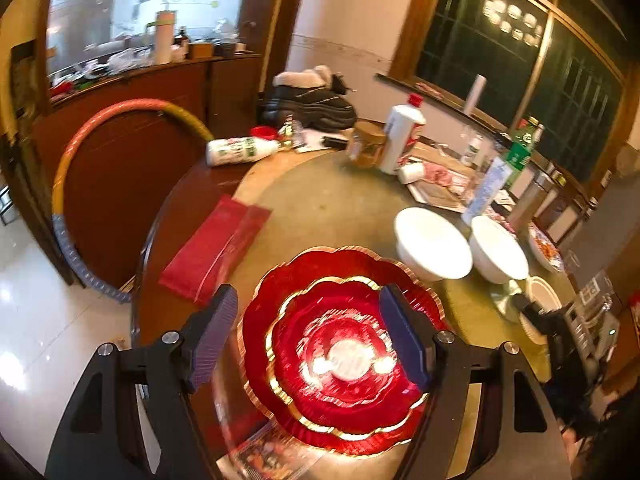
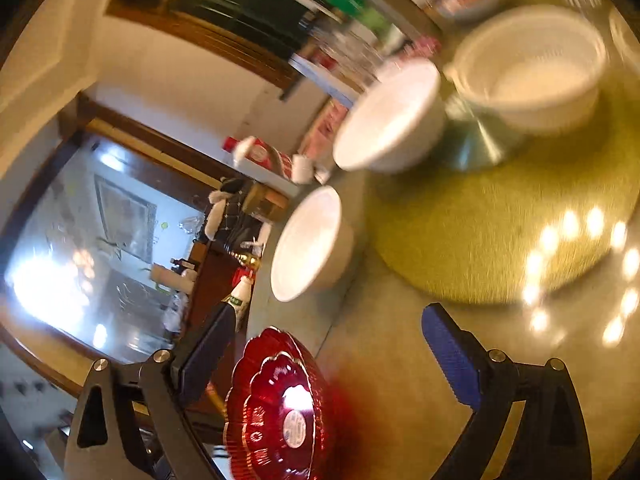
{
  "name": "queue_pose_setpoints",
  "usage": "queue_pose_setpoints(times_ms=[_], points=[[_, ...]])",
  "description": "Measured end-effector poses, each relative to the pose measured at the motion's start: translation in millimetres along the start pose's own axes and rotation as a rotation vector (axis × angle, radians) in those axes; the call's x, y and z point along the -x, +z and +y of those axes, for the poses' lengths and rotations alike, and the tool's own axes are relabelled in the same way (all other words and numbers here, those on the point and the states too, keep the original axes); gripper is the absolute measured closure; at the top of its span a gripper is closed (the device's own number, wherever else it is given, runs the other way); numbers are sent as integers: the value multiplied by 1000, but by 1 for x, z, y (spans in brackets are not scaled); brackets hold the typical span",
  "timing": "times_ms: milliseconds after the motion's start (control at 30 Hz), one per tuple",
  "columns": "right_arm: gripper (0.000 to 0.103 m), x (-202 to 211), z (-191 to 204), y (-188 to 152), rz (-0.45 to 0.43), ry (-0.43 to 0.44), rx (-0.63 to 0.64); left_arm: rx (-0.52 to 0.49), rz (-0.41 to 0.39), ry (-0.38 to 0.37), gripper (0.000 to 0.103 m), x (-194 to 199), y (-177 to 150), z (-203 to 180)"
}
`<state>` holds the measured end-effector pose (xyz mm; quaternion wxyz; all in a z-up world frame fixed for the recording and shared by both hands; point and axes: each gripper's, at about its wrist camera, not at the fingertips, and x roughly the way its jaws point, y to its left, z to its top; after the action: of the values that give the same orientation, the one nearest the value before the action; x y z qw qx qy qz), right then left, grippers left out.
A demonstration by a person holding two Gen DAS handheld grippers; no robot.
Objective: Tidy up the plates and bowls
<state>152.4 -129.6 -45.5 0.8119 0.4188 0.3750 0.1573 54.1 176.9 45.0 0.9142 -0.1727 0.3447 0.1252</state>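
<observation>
Two scalloped red plates with gold rims are stacked on the round table, the small plate (image 1: 344, 344) on the large plate (image 1: 352, 268). My left gripper (image 1: 310, 336) hangs open above the stack, and its pads touch nothing. Two white bowls (image 1: 432, 242) (image 1: 498, 250) stand side by side behind the plates to the right. The right wrist view is rolled and blurred. There my right gripper (image 2: 330, 350) is open over bare table, with the red plates (image 2: 276, 408) low between its fingers. The white bowls (image 2: 308, 244) (image 2: 388, 116) lie ahead, and a third white bowl (image 2: 532, 68) stands beyond them.
A yellow-green round mat (image 2: 480, 232) lies by the bowls. A red packet (image 1: 216, 256) sits left of the plates near the table edge. Behind are a lying white bottle (image 1: 240, 150), a jar (image 1: 366, 142), a red-capped bottle (image 1: 402, 136) and a tray of meat (image 1: 440, 176). A hoop (image 1: 80, 184) leans at left.
</observation>
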Motion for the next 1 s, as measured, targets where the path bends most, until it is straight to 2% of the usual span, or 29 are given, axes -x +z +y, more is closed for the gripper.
queue_pose_setpoints(times_ms=[67,167,233,300,367,500,600,700,833,867,900,933,967,1000], points=[[7,-1,3,-1,8,4,15,-8,33,-42,30,-9,14,-6],[7,-4,11,0,47,-4,41,31,128,-127,30,-35,39,-14],[7,-8,16,3,92,-9,49,50,191,-145,30,-55,53,-20],[8,-15,23,11,143,-53,92,39,234,-136,30,-75,64,-32],[9,-20,28,25,157,-89,108,7,268,-123,30,-93,71,-48],[21,-42,34,53,198,-160,111,-59,365,-118,30,-136,77,-83],[38,-69,37,70,242,-246,128,-69,408,-75,30,-168,84,-102],[43,-94,39,79,271,-294,139,-71,452,-56,30,-195,84,-113],[43,-120,36,86,282,-332,133,-35,509,-20,30,-225,76,-115],[43,-124,35,86,284,-339,132,-40,522,-9,33,-230,73,-116],[43,-130,31,87,292,-355,132,-69,534,4,44,-235,68,-118],[58,-133,29,87,300,-364,134,-107,540,15,80,-237,65,-122],[76,-137,27,85,321,-373,156,-166,555,9,91,-238,60,-127],[95,-137,29,83,330,-332,173,-190,554,8,91,-235,57,-129]])
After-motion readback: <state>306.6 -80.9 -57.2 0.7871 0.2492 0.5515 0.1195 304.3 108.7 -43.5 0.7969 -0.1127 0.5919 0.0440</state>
